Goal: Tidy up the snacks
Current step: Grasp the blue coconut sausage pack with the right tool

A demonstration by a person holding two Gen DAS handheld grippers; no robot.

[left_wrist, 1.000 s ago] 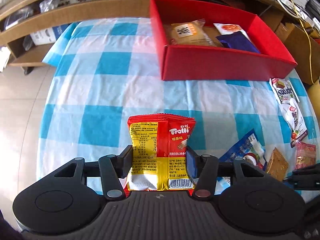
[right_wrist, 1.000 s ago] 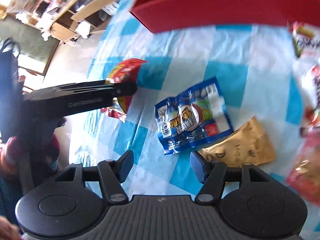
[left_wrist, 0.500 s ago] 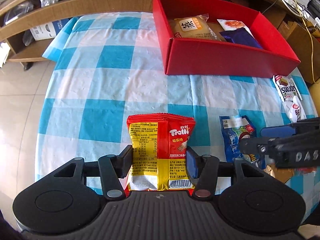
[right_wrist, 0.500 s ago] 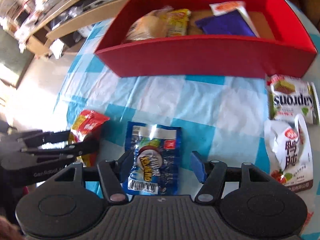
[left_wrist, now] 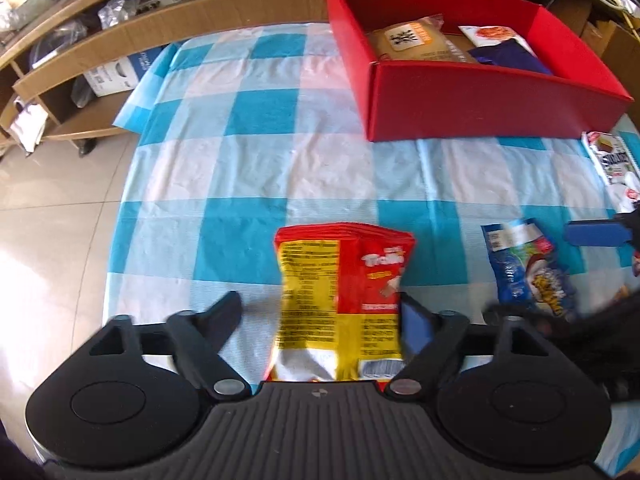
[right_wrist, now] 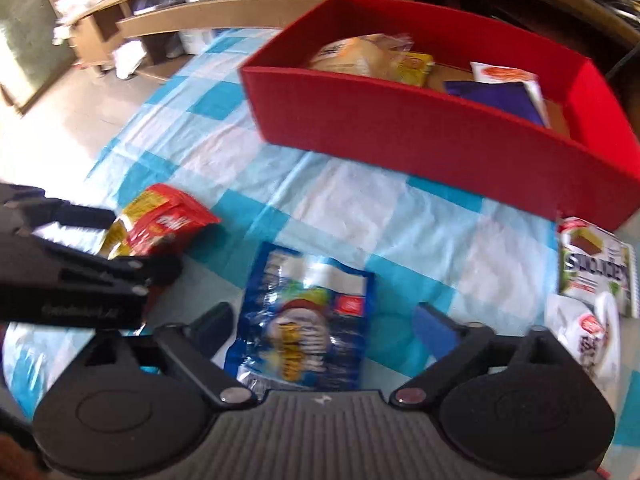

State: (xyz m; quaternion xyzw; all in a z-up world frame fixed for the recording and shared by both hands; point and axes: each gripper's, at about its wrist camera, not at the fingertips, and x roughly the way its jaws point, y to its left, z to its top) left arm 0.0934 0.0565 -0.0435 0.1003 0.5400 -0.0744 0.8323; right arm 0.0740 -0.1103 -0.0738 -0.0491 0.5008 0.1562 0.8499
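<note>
1. Materials first: the table wears a thin, slightly wrinkled checked cloth (left_wrist: 256,168) in blue and white. The red box (left_wrist: 492,100) at 1 o'clock in the left wrist view is a plain matte rectangle with straight walls. The snacks are all crinkly, shiny film pouches.
2. The left gripper (left_wrist: 320,312) has just been opening. Its jaws now stand apart around the red and yellow gummy bag (left_wrist: 344,300). The right-hand pad sits just at the bag's edge, and the left-hand one is clearly off it, with cloth showing in between. The bag is at 6 o'clock on the cloth, well short of the box.
3. The right gripper (right_wrist: 324,320) has also just been opening and is spread wide. The blue snack pouch (right_wrist: 304,320) lies flat between the fingers, with neither pad on it.
4. Hard to read: both views are motion-blurred, so print on the bags is mush. The gripper body covers the bottom ends of both pouches.
5. Count: in the box I can make out a tan packet (left_wrist: 408,38), a dark purple one (left_wrist: 508,54) and a white one (left_wrist: 496,34) partly under it. At 3 o'clock in the right wrist view are two whitish packets (right_wrist: 592,280), cut off by the edge.
</note>
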